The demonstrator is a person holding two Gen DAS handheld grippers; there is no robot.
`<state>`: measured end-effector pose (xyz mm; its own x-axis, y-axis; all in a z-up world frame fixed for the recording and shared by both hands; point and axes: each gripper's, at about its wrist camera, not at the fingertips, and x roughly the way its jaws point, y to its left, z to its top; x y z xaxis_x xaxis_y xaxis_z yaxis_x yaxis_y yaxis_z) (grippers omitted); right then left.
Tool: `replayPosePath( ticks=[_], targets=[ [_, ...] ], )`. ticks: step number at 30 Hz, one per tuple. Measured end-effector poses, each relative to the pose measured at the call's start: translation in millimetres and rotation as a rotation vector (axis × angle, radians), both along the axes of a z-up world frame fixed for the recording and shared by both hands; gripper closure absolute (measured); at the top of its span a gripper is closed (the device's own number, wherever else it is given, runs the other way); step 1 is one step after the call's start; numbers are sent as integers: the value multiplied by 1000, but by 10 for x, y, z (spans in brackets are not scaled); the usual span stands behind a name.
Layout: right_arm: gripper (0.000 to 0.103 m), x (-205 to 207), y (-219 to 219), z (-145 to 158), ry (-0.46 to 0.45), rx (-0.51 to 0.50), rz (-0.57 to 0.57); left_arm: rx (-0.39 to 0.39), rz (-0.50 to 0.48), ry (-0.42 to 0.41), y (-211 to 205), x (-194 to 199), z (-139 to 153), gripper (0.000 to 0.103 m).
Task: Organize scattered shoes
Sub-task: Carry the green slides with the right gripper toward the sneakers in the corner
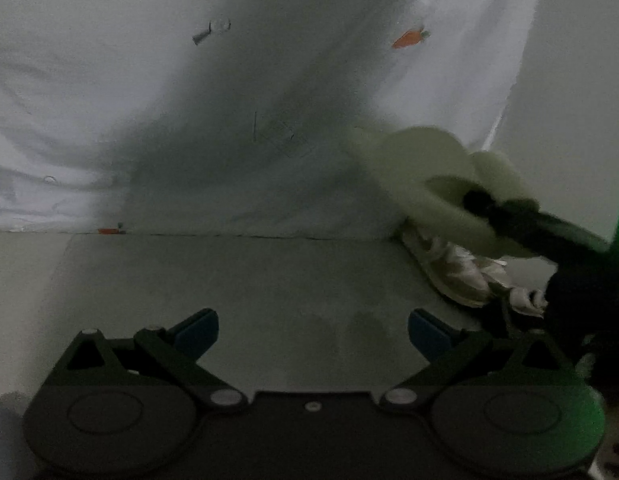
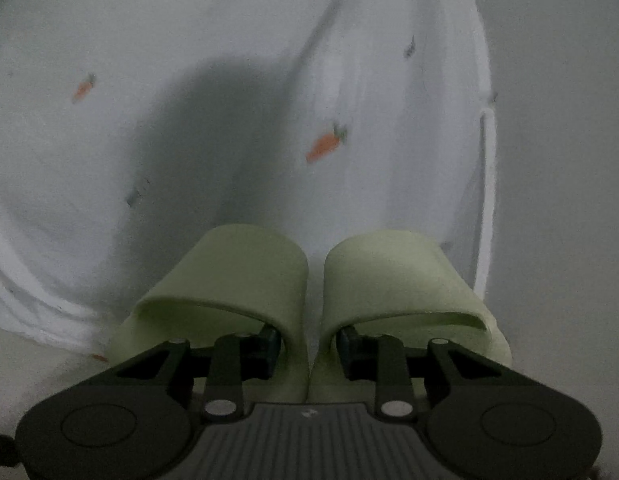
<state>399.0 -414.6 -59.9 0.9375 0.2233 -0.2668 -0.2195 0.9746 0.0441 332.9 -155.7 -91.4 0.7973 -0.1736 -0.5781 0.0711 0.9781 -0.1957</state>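
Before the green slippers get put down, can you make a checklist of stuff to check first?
1. Both green slippers in the right gripper: ok. One finger sits inside each slipper, and their inner walls are pinched together between the two.
2. Slippers lined up as a pair: ok, side by side with toes pointing the same way.
3. Left gripper free to help: ok, open and empty.
4. White sneakers out of the way: cannot tell; they lie on the floor just below the lifted slippers.
5. Bare floor to set them on: ok, beside the carrot-print sheet.
6. Grip firmness: cannot tell.
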Motion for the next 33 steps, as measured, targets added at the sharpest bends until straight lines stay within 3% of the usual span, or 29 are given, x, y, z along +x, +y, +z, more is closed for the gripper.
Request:
replayPosePath(
  ticks=[4, 7, 15, 24, 32, 33],
  targets=[
    [71, 420, 124, -434, 54, -20, 0, 38, -24, 23, 13, 394, -109, 1],
    [71, 639, 248, -780, 67, -70, 23, 24, -44, 26, 52, 517, -157, 1],
    [71, 853, 432, -1205, 137, -39, 79, 0, -63, 94, 54, 710, -384, 1],
    [70, 993, 346, -1361, 225, 40, 61, -31, -59, 113, 112, 685, -408, 1],
    [69, 792, 347, -1338, 251, 7, 44, -26, -64, 112, 71, 580, -385, 1],
    [63, 763, 355, -1333, 253, 4, 41, -28, -64, 116, 70, 564, -391, 1]
  ],
)
